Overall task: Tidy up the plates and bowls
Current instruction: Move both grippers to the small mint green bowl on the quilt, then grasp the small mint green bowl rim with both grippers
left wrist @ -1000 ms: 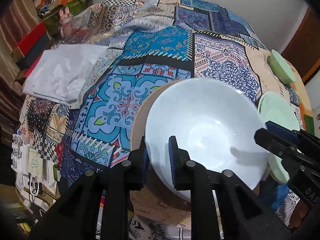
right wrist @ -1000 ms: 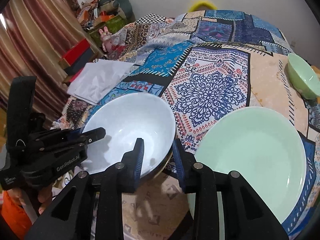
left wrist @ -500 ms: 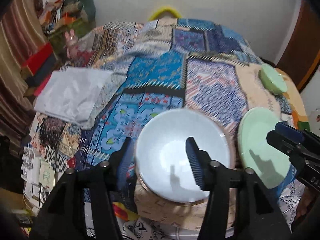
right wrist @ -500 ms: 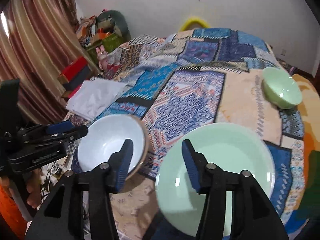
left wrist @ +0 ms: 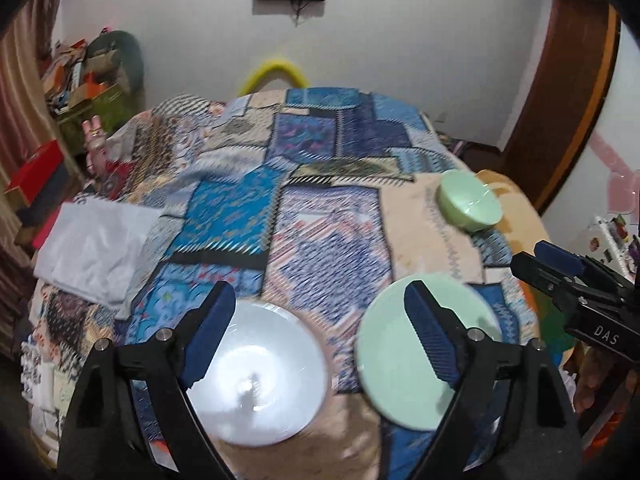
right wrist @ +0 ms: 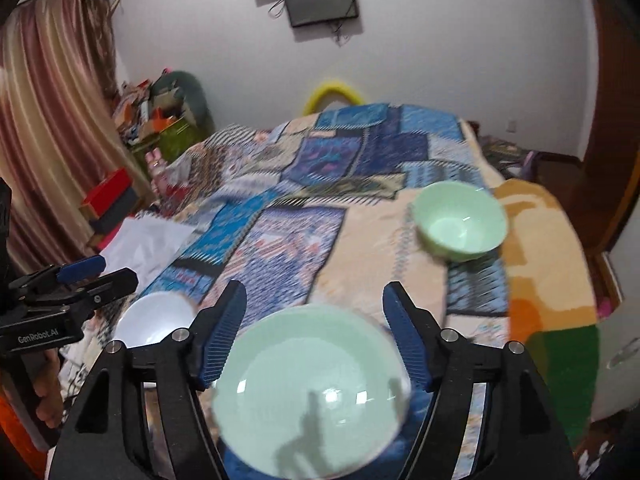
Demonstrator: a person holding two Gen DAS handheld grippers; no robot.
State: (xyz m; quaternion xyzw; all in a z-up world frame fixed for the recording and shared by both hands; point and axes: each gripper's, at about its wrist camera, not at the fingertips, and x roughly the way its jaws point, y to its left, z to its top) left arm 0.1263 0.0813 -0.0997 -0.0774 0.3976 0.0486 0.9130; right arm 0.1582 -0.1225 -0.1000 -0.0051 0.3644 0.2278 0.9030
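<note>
Left wrist view: left gripper (left wrist: 320, 332) hangs wide-spread, holding nothing, above the patchwork quilt (left wrist: 328, 232), with the round white ceramic bowl (left wrist: 256, 372) at 7 o'clock, the pale green round plate (left wrist: 404, 372) at 5, the small green bowl (left wrist: 469, 202) at 2, and the right gripper (right wrist: 314, 334) likewise splayed, gripping nothing.

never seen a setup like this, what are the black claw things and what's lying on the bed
Each black claw is a handheld two-finger tool with blue pads; a person holds one in each hand, with no robot arm. Each picture comes from a camera on one tool, looking along its fingers. The left tool and right tool are both open and hold nothing. On the patchwork quilt lie a shallow white bowl, a pale green plate and, farther off, a small pale green bowl. A folded white cloth lies at the left.
</note>
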